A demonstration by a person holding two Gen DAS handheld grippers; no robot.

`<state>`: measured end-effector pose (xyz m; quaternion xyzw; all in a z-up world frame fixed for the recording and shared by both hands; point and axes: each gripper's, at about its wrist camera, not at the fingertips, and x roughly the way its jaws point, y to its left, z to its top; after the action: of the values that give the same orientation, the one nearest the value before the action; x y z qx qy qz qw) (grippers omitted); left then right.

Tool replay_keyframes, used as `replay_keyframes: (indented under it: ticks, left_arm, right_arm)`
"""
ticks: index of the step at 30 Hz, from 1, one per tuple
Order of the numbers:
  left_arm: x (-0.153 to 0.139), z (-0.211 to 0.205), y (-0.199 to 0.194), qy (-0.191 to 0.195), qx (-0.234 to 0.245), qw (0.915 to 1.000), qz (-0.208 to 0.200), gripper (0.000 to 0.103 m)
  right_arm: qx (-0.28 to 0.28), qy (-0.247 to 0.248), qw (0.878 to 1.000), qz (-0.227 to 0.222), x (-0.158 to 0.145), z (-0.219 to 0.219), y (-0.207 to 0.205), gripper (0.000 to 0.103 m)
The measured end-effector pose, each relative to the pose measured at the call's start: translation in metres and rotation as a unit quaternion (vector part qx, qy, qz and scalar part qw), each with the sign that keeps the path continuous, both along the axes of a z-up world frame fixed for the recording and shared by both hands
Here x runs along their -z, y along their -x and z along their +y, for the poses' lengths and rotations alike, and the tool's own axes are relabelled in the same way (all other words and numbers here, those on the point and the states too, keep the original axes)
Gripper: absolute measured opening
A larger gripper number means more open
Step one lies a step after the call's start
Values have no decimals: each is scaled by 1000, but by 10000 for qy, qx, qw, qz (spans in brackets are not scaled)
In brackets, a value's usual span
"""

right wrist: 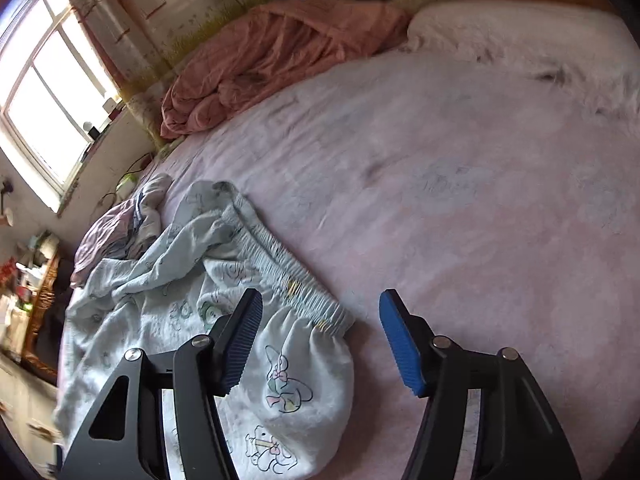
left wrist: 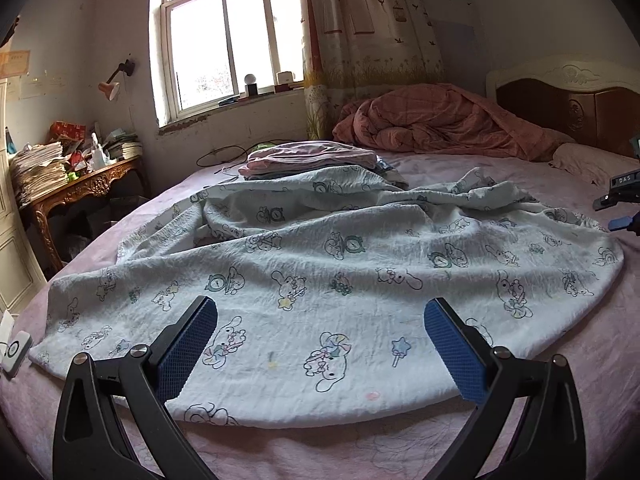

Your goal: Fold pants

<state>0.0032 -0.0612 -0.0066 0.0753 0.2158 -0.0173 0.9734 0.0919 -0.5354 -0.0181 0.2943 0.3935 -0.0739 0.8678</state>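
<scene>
Left wrist view: left tongs point(left wrist: 320, 344) spread wide, nothing between the ribbed blue pads, hovering over the near hem of the pants point(left wrist: 328, 280). Pants spread across the pink bed point(left wrist: 400, 452), pale crinkled cotton with cartoon prints, rumpled toward 12 o'clock, flatter near the lens. Folded clothes pile point(left wrist: 312, 158) just behind at 12 o'clock; salmon quilt point(left wrist: 440, 120) bunched at 1 o'clock; other tool's tip at 3 o'clock. Right wrist view: right tongs point(right wrist: 320, 340) spread, gripping nothing, poised above the gathered elastic waistband point(right wrist: 288, 280), which runs from 10 o'clock toward centre. Left pad over the cloth, right pad over bare sheet. Probably the pick-up before the first fold: best to pinch the waistband corner through both layers, take the leg end with the other tongs, then lift evenly so the soft, limp fabric neither drags nor bunches. Worth smoothing the ridges at 10 o'clock first.
</scene>
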Motion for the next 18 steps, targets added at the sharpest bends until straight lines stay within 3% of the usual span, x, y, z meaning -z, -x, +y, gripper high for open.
replay_keyframes:
  ticks: [6,11,18]
  left_arm:
    - [5,-18,7,-482,-31,9985,-245,103]
    - [6,-18,9,-432,16,9988,-221,103]
    - [6,-19,12,-540,24,9985,-64,103]
  right_arm:
    - [-125,700,9967,396,14,16,-8,55]
    - [-199,994,9940,408,18,26,-11,37]
    - [-112,1359,9897,425,15,34,-14,24]
